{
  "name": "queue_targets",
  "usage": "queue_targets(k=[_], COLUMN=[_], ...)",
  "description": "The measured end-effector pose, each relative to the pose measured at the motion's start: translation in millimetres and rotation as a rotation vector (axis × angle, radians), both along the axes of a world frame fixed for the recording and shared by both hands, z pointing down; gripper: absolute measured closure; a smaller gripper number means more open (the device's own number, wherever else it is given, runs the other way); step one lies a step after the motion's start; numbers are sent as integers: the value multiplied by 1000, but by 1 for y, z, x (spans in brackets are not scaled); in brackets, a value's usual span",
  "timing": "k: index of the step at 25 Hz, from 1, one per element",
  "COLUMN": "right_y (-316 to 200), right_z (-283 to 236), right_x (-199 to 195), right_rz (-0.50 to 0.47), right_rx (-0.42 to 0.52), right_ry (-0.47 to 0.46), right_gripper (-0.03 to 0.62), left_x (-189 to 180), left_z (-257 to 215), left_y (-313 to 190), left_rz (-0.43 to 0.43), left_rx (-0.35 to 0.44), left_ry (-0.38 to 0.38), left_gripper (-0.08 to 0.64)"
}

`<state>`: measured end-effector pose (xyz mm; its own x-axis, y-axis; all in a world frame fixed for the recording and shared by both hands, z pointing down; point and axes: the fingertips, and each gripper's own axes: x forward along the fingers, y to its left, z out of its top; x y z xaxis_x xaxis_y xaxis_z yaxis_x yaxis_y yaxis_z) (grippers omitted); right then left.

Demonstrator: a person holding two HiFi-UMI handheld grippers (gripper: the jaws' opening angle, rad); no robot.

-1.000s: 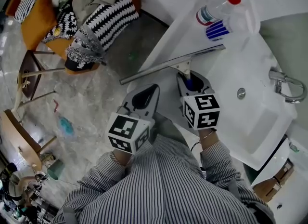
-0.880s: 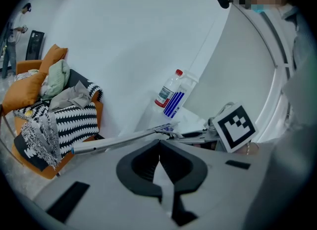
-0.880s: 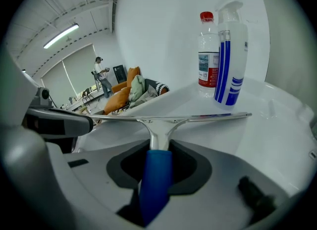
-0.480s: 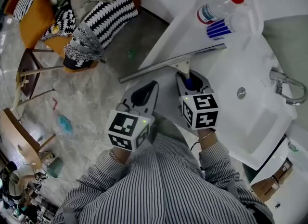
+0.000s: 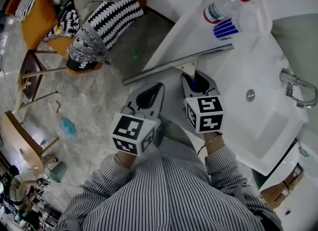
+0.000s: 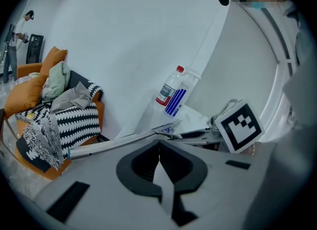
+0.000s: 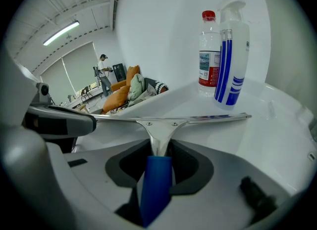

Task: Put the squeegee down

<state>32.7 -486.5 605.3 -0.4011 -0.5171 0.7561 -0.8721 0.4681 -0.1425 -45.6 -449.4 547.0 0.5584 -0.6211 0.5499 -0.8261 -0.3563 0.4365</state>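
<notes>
The squeegee point(image 5: 179, 64) lies with its long metal blade across the white counter's point(image 5: 198, 36) left edge, one end jutting over the floor. Its blue handle point(image 7: 156, 187) runs back between the fingers of my right gripper point(image 5: 195, 77). Those jaws have just been opening and now stand open, loosely round the handle. In the right gripper view the blade point(image 7: 171, 120) rests flat on the counter. My left gripper point(image 5: 160, 87) hovers beside it to the left, shut and empty. In the left gripper view its tips point(image 6: 159, 142) meet, with the blade point(image 6: 114, 142) just beyond.
A water bottle point(image 5: 223, 7) and a blue-striped spray bottle point(image 5: 238, 26) stand at the counter's far end. The basin point(image 5: 268, 120) with its tap point(image 5: 298, 88) lies to the right. On the floor at left are a cluttered orange sofa point(image 5: 89, 11) and a stool point(image 5: 30, 76).
The right gripper's jaws stand a little wider round the blue handle. The squeegee and both hands have stayed where they were.
</notes>
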Motion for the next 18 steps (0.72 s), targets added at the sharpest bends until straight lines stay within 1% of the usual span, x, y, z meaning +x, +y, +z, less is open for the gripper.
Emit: queue_targets(k=[10,18], right_y=[2,7], right_z=[-4,-34], right_x=[0,3], right_rz=[1,22], right_rx=[-2,58], right_ry=[-24,-43], right_gripper=[416,410], left_x=[2,10], left_z=[-2,-16], left_y=[-1,0], left_rz=[4,44], left_rx=[8,42], left_ry=[-23,-35], left_gripper=[548,548])
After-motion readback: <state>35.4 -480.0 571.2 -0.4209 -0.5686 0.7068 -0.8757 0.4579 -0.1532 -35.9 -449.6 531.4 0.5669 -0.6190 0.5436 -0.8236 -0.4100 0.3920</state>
